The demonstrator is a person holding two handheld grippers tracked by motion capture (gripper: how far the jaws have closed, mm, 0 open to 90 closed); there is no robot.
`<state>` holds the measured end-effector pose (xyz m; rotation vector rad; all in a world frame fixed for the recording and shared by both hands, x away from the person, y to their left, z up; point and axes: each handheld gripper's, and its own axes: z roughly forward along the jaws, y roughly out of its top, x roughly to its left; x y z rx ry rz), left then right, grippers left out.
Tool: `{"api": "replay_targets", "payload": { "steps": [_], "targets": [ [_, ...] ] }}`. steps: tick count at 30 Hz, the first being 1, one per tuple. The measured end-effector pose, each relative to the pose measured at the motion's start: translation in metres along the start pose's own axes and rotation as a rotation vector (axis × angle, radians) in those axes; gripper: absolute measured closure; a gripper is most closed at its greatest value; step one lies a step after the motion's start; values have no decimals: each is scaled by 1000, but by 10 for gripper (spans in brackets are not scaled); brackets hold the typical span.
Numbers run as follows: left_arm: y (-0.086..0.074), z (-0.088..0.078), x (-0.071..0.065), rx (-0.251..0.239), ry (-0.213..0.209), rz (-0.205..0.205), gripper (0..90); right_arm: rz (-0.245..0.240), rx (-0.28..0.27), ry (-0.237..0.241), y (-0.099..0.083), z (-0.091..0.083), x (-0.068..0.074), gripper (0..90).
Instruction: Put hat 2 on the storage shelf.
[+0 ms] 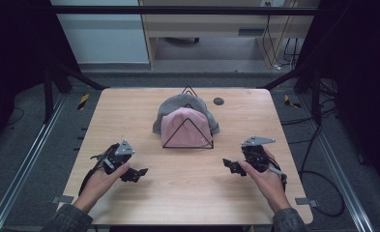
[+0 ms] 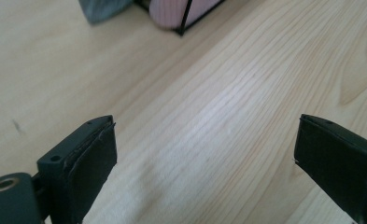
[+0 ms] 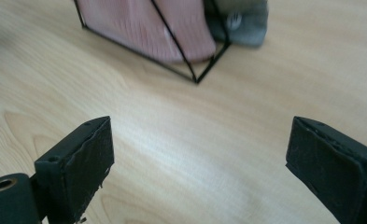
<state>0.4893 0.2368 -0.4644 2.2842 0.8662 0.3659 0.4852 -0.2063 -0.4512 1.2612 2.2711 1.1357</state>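
A light wooden table (image 1: 187, 193) with rounded corners is seen at the centre, its grain running left to right. A small dark round disc (image 1: 218, 101) is set into its far edge, right of the middle. Two grey metal brackets (image 1: 62, 198) are fixed at the near corners. The table is flanked by aluminium rails (image 1: 23, 164) on the grey floor (image 1: 129, 77). Yellow-and-black tape strips (image 1: 83, 100) are stuck down near the far corners. Black cables (image 1: 323, 193) are trailed at the right. A wooden cabinet (image 1: 211, 29) is placed far behind.
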Motion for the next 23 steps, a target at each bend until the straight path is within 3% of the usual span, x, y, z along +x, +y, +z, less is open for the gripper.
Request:
{"api": "replay_targets", "payload": {
  "steps": [4, 8, 12, 17, 18, 19, 23],
  "targets": [
    [-10, 10, 4, 63, 8, -32, 59, 41, 59, 19, -17, 15, 3, 92],
    [-13, 16, 4, 66, 34, -48, 61, 26, 124, 10, -23, 25, 7, 95],
    [-16, 25, 2, 112, 15, -41, 57, 12, 163, -5, -31, 35, 10, 95],
    [-18, 25, -3, 105, 21, -36, 42, -37, 150, -34, -36, 36, 15, 98],
    [-19, 25, -3, 102, 21, -34, 27, -84, 141, -56, -39, 37, 17, 90],
    [-20, 25, -3, 96, 21, -33, 21, -98, 132, -66, -41, 37, 18, 66],
    [-21, 26, -3, 84, 23, -41, 0, -89, 71, -66, -49, 38, 20, 46]
  ]
}}
